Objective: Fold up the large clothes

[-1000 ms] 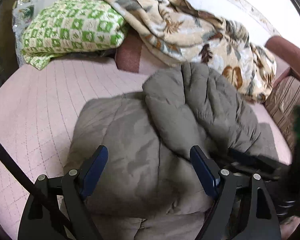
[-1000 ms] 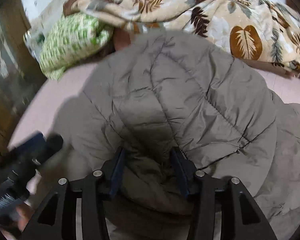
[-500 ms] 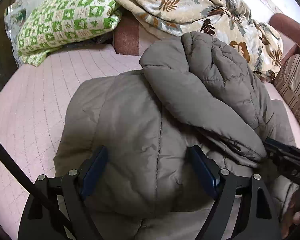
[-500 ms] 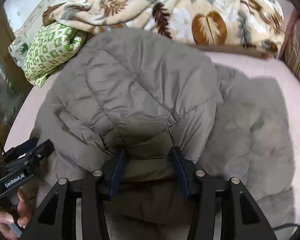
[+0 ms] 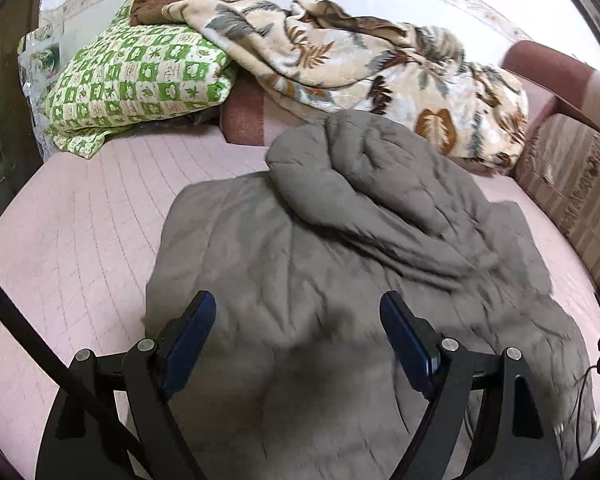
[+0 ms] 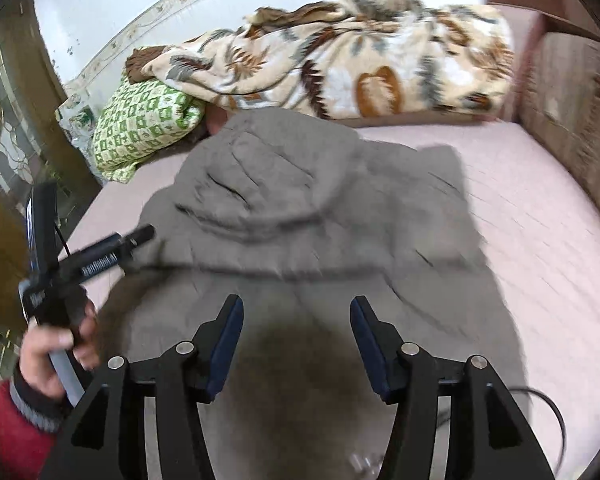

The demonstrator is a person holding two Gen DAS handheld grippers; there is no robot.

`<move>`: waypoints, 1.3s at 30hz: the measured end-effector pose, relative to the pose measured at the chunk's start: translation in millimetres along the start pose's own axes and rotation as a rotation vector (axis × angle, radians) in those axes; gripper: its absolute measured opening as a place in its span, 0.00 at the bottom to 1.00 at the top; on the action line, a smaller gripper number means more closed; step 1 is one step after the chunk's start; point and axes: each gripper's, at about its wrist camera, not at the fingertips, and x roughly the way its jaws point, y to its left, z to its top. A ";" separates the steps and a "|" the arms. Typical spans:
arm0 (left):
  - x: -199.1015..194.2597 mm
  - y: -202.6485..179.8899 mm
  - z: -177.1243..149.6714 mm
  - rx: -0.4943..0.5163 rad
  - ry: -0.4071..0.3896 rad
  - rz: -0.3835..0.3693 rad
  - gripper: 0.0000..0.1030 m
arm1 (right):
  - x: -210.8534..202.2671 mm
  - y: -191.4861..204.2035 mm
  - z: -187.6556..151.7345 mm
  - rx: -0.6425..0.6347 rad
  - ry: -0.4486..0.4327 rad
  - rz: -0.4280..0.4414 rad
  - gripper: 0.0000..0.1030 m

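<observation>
A grey-brown puffer jacket (image 5: 340,240) lies spread on the pink quilted bed (image 5: 80,232), one padded part (image 5: 380,184) folded over its far right side. My left gripper (image 5: 296,300) hovers open above the jacket's near edge, with nothing between its blue pads. In the right wrist view the jacket (image 6: 300,200) fills the middle. My right gripper (image 6: 297,302) hangs over its near part with jaws opening; the cloth lies below them, not pinched. A hand (image 6: 56,344) in a red sleeve holds the left gripper's handle at the left edge.
A green checked quilt (image 5: 140,80) and a leaf-patterned blanket (image 5: 360,60) are heaped along the bed's far side. A striped cushion (image 5: 572,184) and a reddish armrest (image 5: 540,64) bound the right. A glazed wooden door (image 6: 4,152) stands left. A black cable (image 6: 548,404) trails at lower right.
The right gripper, earlier shut on a fold of the jacket, has let it go, widened and drawn back. The left gripper has also pulled back, still open.
</observation>
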 end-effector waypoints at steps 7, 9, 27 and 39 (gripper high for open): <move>-28.4 -14.3 -61.5 0.008 0.041 -0.030 0.81 | -45.6 -42.8 -63.0 0.088 0.001 -0.070 0.61; -30.6 -15.4 -80.8 0.007 0.079 -0.033 0.81 | -48.7 -48.6 -76.3 0.108 0.011 -0.057 0.61; -68.6 -14.6 -152.1 0.033 0.096 0.040 0.81 | -5.0 -34.5 -120.8 0.074 0.064 -0.046 0.64; -88.2 -50.2 -172.9 0.083 0.073 0.104 0.81 | -13.5 -18.1 -128.4 0.008 0.008 -0.039 0.69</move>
